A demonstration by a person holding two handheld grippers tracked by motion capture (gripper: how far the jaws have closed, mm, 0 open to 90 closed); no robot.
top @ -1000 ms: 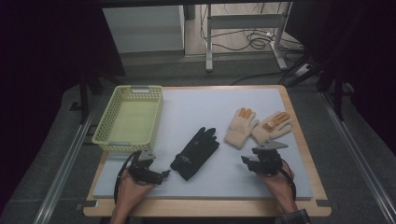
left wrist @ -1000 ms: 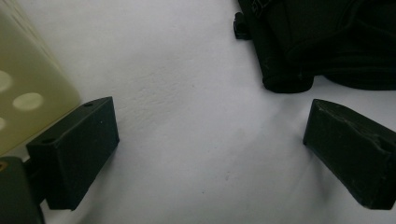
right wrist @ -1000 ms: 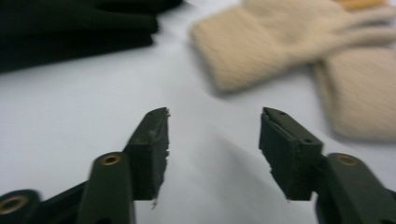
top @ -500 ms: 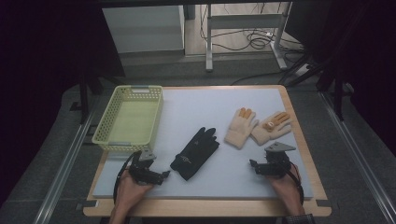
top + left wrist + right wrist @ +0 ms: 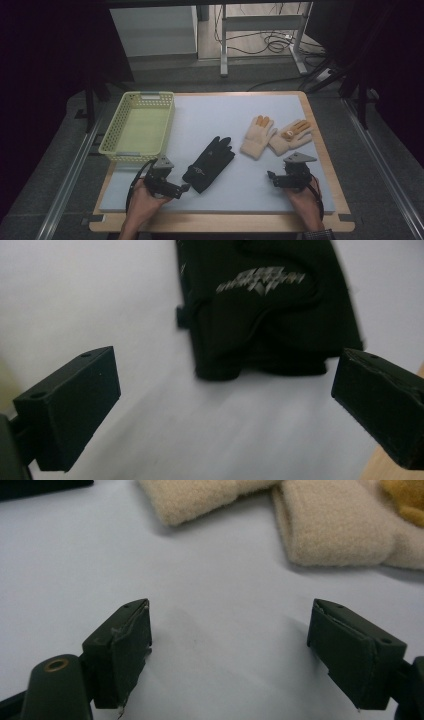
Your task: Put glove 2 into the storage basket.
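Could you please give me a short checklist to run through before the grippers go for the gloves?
1. Left gripper open, nothing between its jaws: ok.
2. Right gripper open, nothing between its jaws: ok.
3. Black glove lies flat on the mat, cuff towards the left gripper, not yet touched: ok.
4. Two beige gloves lie side by side ahead of the right gripper, touching each other; a clean pick of one alone: cannot tell.
5. Basket at the mat's left edge has nothing in it: ok.
6. Mat between each gripper and its glove is bare: ok.
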